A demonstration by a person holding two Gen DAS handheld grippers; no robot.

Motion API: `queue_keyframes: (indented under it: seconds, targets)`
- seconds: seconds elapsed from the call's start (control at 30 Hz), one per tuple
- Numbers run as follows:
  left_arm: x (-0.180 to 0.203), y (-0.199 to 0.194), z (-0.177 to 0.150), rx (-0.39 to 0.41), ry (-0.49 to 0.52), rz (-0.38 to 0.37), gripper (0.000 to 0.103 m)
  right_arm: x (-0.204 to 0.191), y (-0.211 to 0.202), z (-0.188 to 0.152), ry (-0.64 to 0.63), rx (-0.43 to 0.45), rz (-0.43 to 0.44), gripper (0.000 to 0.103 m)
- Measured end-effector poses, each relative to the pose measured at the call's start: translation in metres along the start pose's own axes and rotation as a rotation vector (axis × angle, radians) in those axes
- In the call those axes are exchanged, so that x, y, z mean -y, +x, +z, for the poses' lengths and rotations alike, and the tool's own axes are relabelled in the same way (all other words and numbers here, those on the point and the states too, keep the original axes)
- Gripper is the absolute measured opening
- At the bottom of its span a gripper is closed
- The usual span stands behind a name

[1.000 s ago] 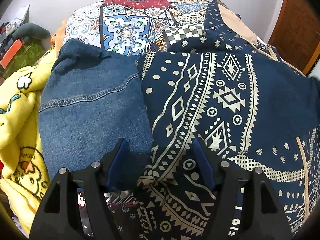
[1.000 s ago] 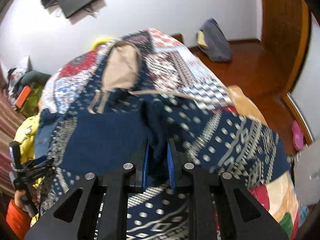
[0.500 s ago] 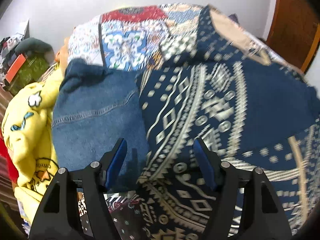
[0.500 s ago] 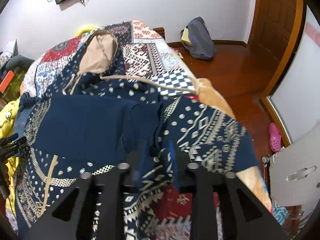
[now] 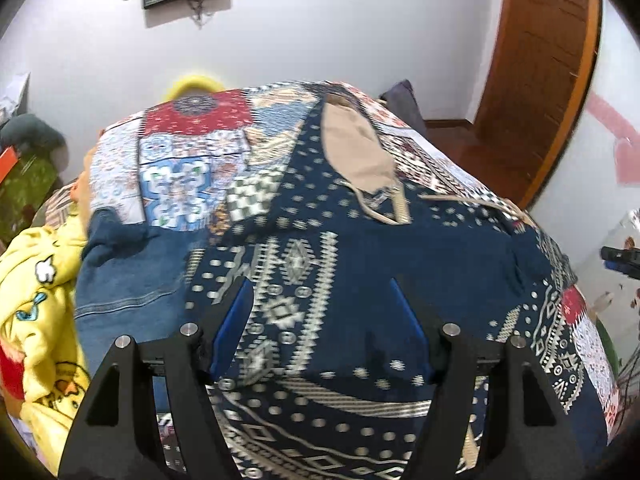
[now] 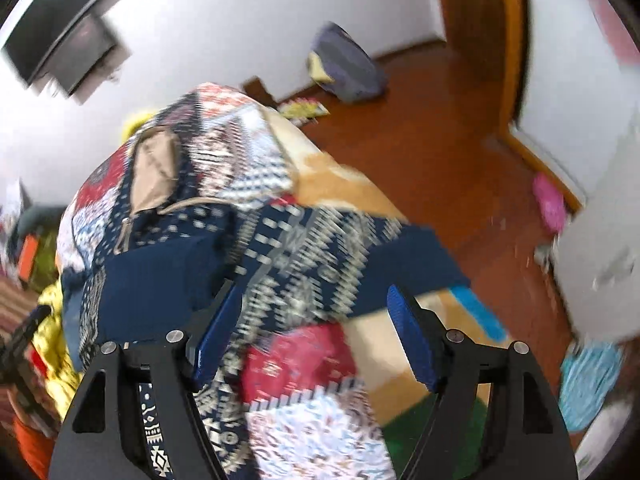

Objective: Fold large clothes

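A large navy hooded garment with a cream geometric print (image 5: 332, 264) lies spread on the bed, its tan-lined hood (image 5: 352, 156) at the far end. It also shows in the right wrist view (image 6: 304, 248), one sleeve reaching the bed's right edge. My left gripper (image 5: 320, 312) is open and empty, hovering above the garment's near part. My right gripper (image 6: 316, 320) is open and empty above the garment's right side, and it shows at the right edge of the left wrist view (image 5: 622, 260).
A patchwork bedspread (image 5: 192, 152) covers the bed. Blue jeans (image 5: 124, 288) and a yellow cartoon garment (image 5: 36, 300) lie at the left. A wooden floor (image 6: 440, 160) with a grey bag (image 6: 348, 68) and a pink slipper (image 6: 550, 204) lies to the right; a door (image 5: 536, 72) stands beyond.
My right gripper let go of the navy fabric, opened wide and swung toward the bed's right edge. My left gripper stayed open and lifted back, tilting up so more of the room shows.
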State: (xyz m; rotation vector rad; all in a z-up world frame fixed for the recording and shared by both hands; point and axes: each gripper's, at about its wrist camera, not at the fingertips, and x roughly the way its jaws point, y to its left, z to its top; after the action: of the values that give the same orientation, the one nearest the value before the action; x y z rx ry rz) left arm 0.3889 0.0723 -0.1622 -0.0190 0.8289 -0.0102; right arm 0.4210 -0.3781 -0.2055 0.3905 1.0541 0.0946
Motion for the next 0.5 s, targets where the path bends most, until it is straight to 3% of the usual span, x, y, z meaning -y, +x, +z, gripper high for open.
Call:
queue_keyframes:
  seconds: [0.1,0.23,0.37,0.5]
  targets:
    - [0.014,0.012,-0.004,-0.028,0.021,-0.016,0.069,0.027,0.022,-0.005,0.096,-0.052,-0.005,0.072]
    - [0.023,0.028,-0.012,-0.070,0.035,-0.022,0.069,0.057,0.047,-0.008,0.228,-0.099,0.051,0.072]
    - [0.023,0.038,-0.020,-0.097,0.029,-0.016,0.069,0.074,0.065,-0.003,0.353,-0.093,0.121,0.075]
    - [0.015,0.044,-0.026,-0.117,0.019,0.009,0.069,0.076,0.076,0.009,0.397,-0.054,0.118,0.072]
